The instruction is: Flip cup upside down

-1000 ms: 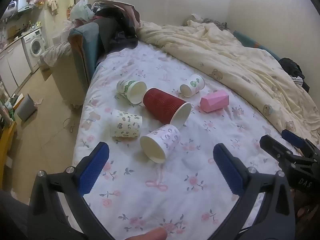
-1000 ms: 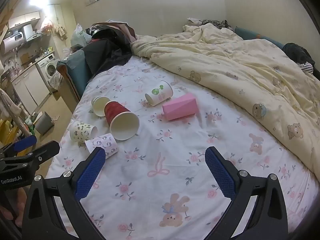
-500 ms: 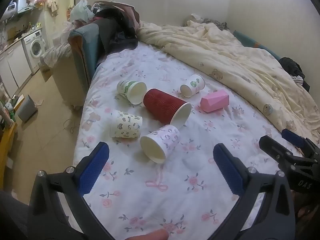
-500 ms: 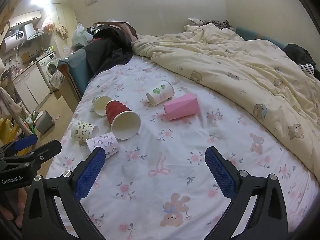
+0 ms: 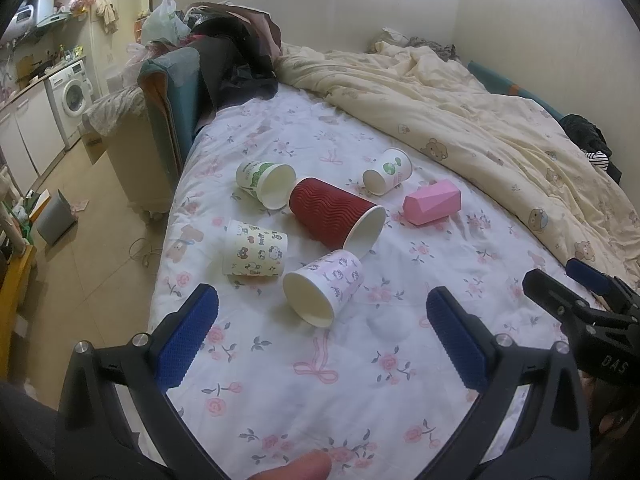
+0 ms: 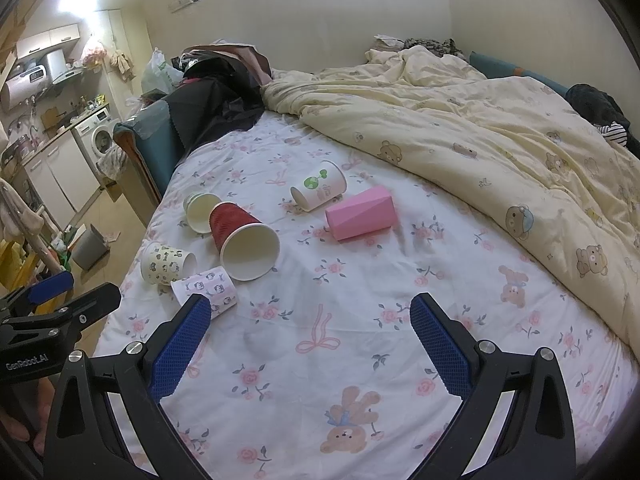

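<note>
Six cups were all lying on their sides on the floral bed sheet, bunched toward its left edge where the bed drops to the floor. Nearest the left gripper was a white cup with pinkish cartoon prints, long axis running diagonal, open mouth aimed back at the camera and a bit left. Touching it from behind was a red ribbed cup with its mouth facing near-right. Just left was a cream cartoon cup, and farther back a green-print cup, a small sprout-logo cup and a faceted pink cup. Both grippers hovered wide open with nothing in them, the right gripper over bare sheet. There was plenty of open sheet in front of and to the right of the cups, up to the rumpled yellow bear duvet
</note>
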{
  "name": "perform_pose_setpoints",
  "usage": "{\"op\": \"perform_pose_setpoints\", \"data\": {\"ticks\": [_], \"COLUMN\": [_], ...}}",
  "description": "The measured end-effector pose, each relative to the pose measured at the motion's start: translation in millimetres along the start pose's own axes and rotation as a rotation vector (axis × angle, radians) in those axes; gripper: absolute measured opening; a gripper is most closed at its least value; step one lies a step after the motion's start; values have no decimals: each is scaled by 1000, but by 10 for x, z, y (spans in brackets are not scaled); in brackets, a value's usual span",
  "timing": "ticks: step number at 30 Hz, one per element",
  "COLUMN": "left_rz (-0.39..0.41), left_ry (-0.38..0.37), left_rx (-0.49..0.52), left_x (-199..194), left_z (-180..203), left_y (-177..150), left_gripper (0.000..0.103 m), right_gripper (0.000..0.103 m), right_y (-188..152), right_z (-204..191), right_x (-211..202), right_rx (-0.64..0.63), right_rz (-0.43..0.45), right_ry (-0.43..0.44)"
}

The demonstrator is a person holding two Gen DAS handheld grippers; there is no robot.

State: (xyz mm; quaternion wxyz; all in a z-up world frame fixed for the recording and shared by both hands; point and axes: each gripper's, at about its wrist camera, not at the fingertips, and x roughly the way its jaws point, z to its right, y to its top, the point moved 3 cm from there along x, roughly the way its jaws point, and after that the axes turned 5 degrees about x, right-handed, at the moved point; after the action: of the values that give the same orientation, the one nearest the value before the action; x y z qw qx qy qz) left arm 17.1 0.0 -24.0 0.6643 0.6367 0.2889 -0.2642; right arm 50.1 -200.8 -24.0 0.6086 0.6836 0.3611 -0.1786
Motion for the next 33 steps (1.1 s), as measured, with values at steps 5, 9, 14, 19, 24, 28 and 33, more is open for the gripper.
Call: {"op": "perform_pose_setpoints", "data": {"ticks": [5, 9, 14, 19, 24, 28, 33], "left_rz": [0, -2, -3, -2, -4, -2, -1], "left_ry": [-1, -2, -3, -3, -3, -3, -8], "left_rx": [1, 0, -1, 0, -2, -1, -6], "left_x": [1, 3, 4, 4, 6, 6, 2], "left_z": [0, 0, -1, -3, -6, -9, -13], "left_y": [0, 3, 4, 6, 6, 7, 14], "left_gripper": [103, 103, 103, 103, 103, 103, 103], "right_gripper": [102, 102, 102, 102, 102, 102, 102], "right_y": [6, -18, -18, -23, -28, -17, -15], "right_z": [2, 7, 5, 6, 7, 5, 2], "right_x": [-2, 19, 19, 21, 24, 20, 18], "right_rx": [1, 5, 3, 3, 4, 4, 5], "right_rz": [-1, -3, -4, -4, -5, -5, -7], "right_ry": [0, 1, 0, -1, -1, -1, 0]}}
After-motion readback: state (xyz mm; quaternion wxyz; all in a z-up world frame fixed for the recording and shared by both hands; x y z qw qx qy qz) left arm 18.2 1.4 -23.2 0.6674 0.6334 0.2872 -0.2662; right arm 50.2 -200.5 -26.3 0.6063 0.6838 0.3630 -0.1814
